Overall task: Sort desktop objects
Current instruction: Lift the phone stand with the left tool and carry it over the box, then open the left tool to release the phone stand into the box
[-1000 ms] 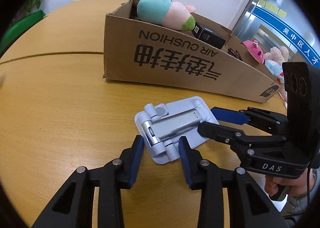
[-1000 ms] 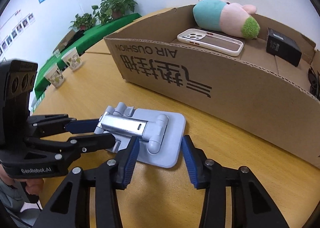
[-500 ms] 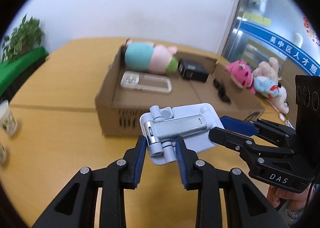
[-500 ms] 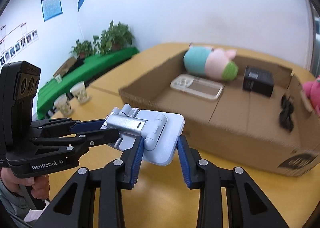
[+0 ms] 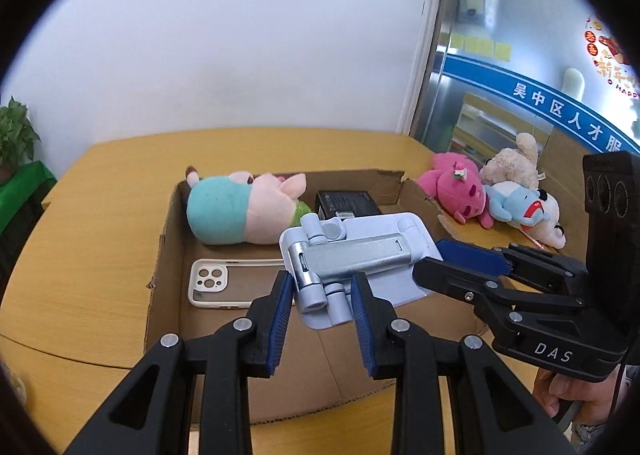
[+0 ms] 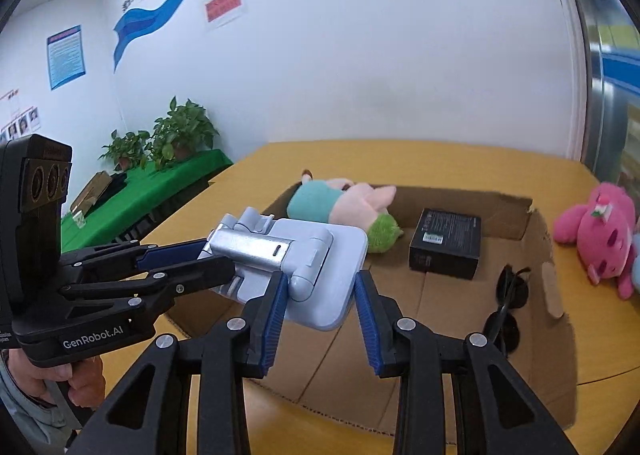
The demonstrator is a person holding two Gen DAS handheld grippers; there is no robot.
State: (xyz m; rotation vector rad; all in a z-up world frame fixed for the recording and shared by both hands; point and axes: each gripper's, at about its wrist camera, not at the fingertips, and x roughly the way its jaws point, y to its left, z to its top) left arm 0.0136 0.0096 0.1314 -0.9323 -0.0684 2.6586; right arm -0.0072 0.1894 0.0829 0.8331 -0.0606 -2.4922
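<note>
A pale blue folding phone stand (image 5: 352,255) (image 6: 304,255) with a silver arm hangs in the air over the open cardboard box (image 5: 168,223) (image 6: 536,239). My left gripper (image 5: 320,287) is shut on its hinge end, blue pads pressing both sides. My right gripper (image 6: 320,291) is shut on the opposite end, at the base plate. Each gripper shows in the other's view: the right gripper (image 5: 460,263) enters from the right, the left gripper (image 6: 192,259) from the left. A hand holds each handle.
In the box lie a teal and pink plush pig (image 5: 240,211), a clear phone case (image 5: 216,281), a small black box (image 6: 444,243) and dark sunglasses (image 6: 508,295). A pink plush (image 6: 600,231) and other soft toys (image 5: 520,199) lie on the wooden table, right of the box.
Both grippers have closed on the stand and raised it off the table. It now hangs above the box's near wall, and the inside of the box has come into view.
</note>
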